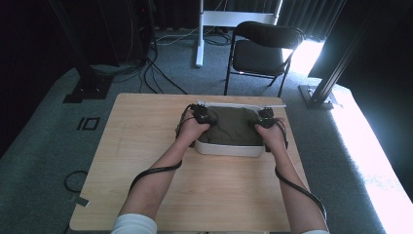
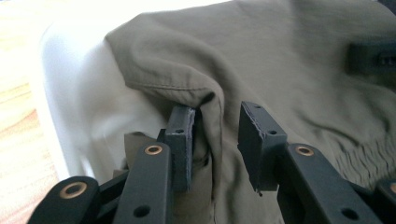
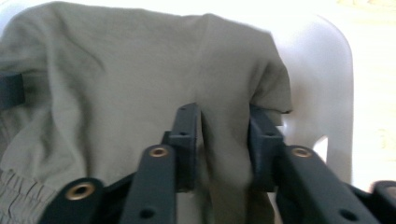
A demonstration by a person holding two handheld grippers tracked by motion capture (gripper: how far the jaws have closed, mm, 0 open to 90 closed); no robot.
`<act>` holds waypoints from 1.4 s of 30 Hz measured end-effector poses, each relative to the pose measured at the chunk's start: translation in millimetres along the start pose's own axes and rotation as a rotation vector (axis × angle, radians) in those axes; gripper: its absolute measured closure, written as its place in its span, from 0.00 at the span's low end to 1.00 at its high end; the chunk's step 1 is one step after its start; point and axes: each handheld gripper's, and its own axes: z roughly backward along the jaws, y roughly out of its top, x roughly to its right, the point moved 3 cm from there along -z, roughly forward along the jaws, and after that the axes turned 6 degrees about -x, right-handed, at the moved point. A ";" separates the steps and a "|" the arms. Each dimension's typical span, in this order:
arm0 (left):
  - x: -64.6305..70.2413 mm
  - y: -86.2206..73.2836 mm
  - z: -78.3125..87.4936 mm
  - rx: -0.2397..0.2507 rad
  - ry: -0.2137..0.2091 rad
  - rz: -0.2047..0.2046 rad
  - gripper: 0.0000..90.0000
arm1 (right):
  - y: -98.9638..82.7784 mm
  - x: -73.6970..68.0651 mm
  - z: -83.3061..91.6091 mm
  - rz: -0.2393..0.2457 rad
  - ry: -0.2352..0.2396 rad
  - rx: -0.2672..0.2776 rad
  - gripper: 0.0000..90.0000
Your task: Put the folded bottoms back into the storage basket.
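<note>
Light wooden rectangular table stands on grey carpet; a black folding chair sits beyond its far edge, with dark curtains and black frame posts around. A white plastic rectangular tub rests right of centre on the table.

An olive-green crumpled cloth garment lies in the tub, filling it and draping over its rim at both far corners. The left gripper sits at the garment's far left corner, jaws spread; a raised fold of fabric stands between them, touching the left pad, with a gap to the other. The right gripper is at the far right corner, jaws likewise parted, a fold between them; whether the pads press it cannot be told.
</note>
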 end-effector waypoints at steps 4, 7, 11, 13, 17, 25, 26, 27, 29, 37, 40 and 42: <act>-0.4 0.8 1.3 0.007 0.007 -0.008 0.73 | 3.9 -1.8 5.1 0.056 -0.054 0.049 0.63; -1.2 3.5 5.9 0.046 0.007 -0.015 0.69 | 7.9 -1.6 10.3 0.040 -0.028 0.062 0.54; -0.8 6.8 10.7 0.117 0.012 -0.074 0.46 | 14.2 -0.5 17.0 0.067 0.001 0.118 0.39; 0.7 5.8 12.0 0.110 -0.008 -0.082 0.35 | 15.5 -2.0 18.2 0.104 0.029 0.141 0.30; 3.8 3.9 17.3 0.124 -0.008 -0.038 0.28 | 12.5 -7.0 19.0 0.147 0.051 0.136 0.23; 5.7 -6.7 30.0 0.159 0.005 -0.032 0.20 | 1.6 -19.6 23.9 0.208 0.075 0.175 0.16; 5.3 -8.9 30.9 0.157 0.017 -0.036 0.20 | 0.4 -19.7 24.6 0.202 0.074 0.177 0.15; 4.5 -12.6 33.0 0.147 0.031 -0.030 0.20 | -0.8 -19.5 25.8 0.204 0.064 0.184 0.15; 4.4 -14.6 34.4 0.139 0.034 -0.018 0.20 | -3.2 -19.4 27.9 0.205 0.058 0.191 0.15; 6.7 -25.1 47.4 0.165 0.027 0.002 0.20 | -15.8 -18.0 35.7 0.210 0.046 0.193 0.15; 9.1 -27.8 55.0 0.168 0.057 -0.042 0.19 | -20.4 -19.5 41.0 0.217 0.044 0.197 0.15; 11.1 -30.0 58.6 0.169 0.057 -0.051 0.20 | -23.8 -20.6 43.8 0.221 0.045 0.197 0.15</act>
